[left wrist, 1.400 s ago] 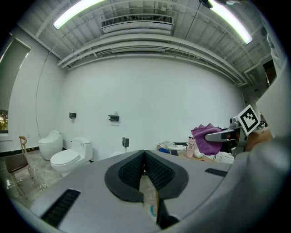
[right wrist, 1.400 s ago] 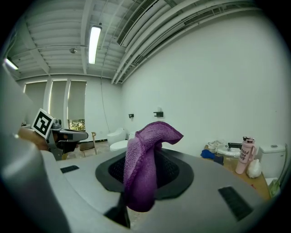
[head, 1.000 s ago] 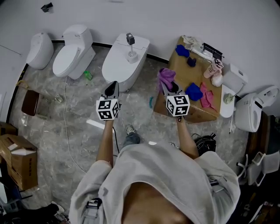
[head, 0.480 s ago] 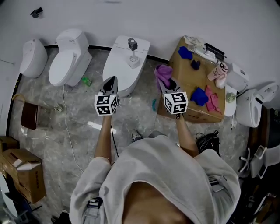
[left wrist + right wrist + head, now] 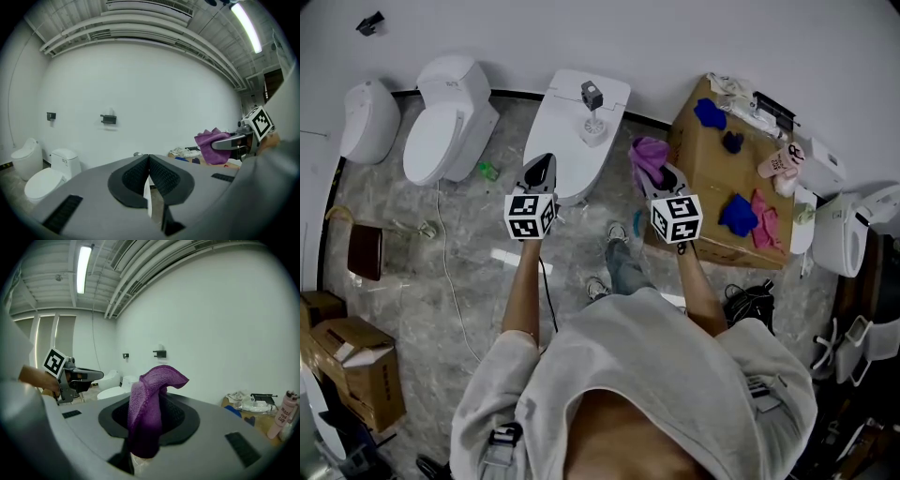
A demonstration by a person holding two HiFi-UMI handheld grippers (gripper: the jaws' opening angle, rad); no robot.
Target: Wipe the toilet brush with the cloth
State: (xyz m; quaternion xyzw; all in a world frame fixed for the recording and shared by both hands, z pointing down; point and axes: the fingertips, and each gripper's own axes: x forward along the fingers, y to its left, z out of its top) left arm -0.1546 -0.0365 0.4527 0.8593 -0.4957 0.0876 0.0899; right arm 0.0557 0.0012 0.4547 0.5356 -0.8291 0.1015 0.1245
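The toilet brush, with a dark handle top and a white base, stands upright on the closed lid of the middle toilet. My left gripper hangs over that toilet's near left edge, short of the brush, with its jaws shut and nothing in them. My right gripper is shut on the purple cloth, which bunches up between the pads. It hovers to the right of the toilet, beside the cardboard box. The left gripper view shows the cloth at its right.
A cardboard box at the right carries blue cloths, a pink cloth and a pink bottle. Two more toilets stand at the left, another at the far right. A cable trails over the floor. The person's feet are below the grippers.
The person has stepped towards the middle toilet, so both grippers are now nearer the brush. The right gripper still holds the cloth and the left stays shut.
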